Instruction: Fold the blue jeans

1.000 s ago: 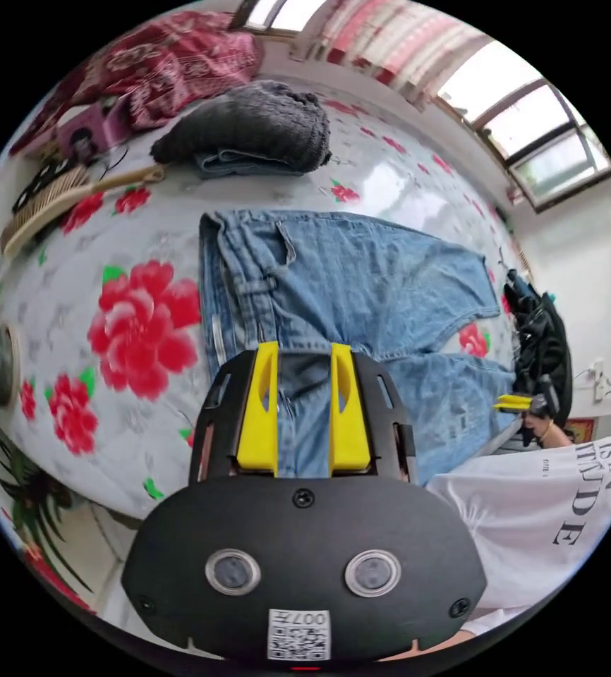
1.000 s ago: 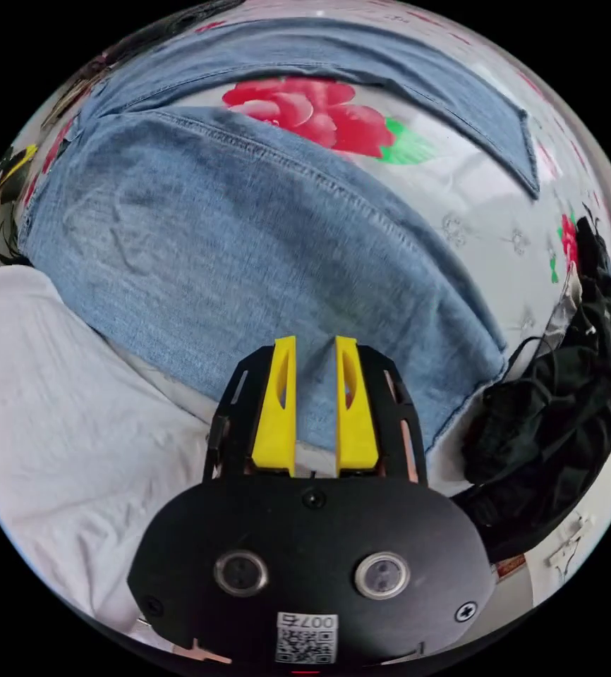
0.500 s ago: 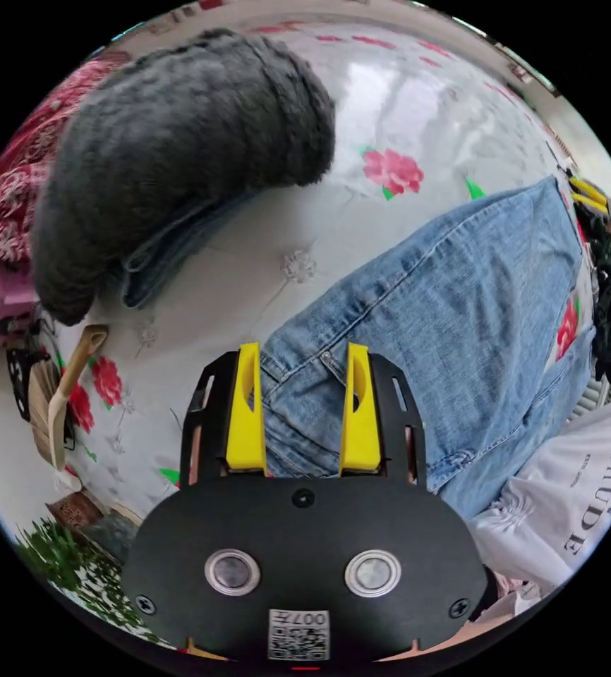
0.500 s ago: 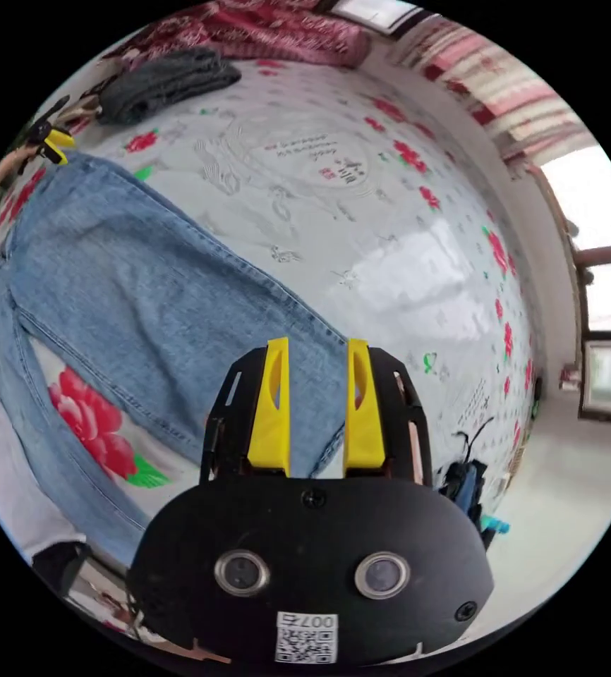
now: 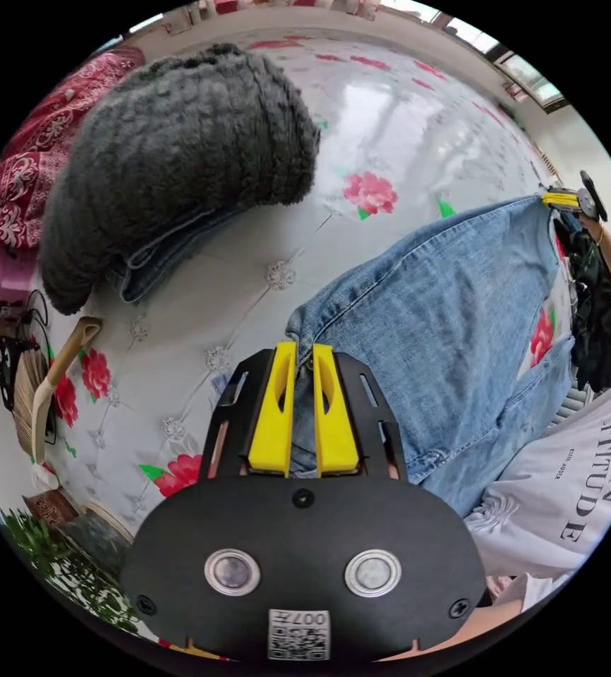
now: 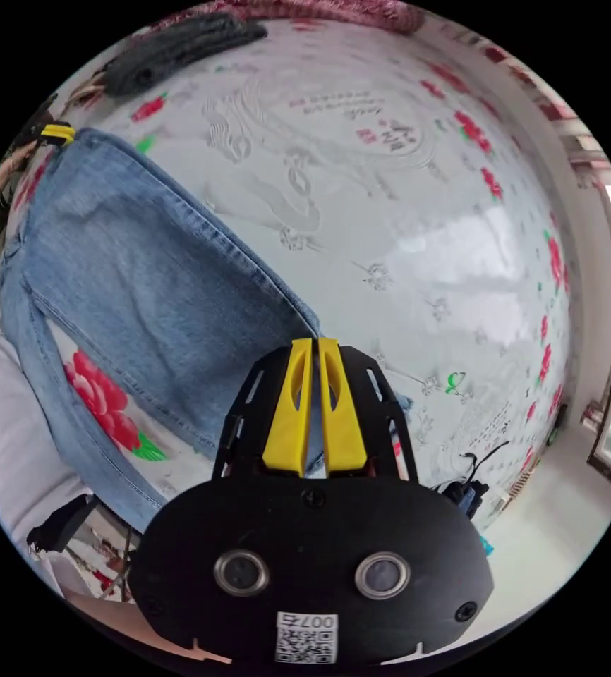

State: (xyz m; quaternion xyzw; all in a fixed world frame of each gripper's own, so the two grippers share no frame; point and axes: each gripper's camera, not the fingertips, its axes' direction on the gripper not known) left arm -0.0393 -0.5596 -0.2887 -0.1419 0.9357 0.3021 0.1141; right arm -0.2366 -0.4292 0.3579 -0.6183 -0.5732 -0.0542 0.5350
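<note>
Blue jeans stretch lengthwise between left tool and right tool, both clamping denim.

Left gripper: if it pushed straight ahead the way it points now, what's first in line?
The left gripper, shut on the blue denim jeans, points across bare floral bedsheet toward the fuzzy grey folded garment; depth unclear.

Home bedroom: flowered tufted bed cover, folded clothes.
</note>
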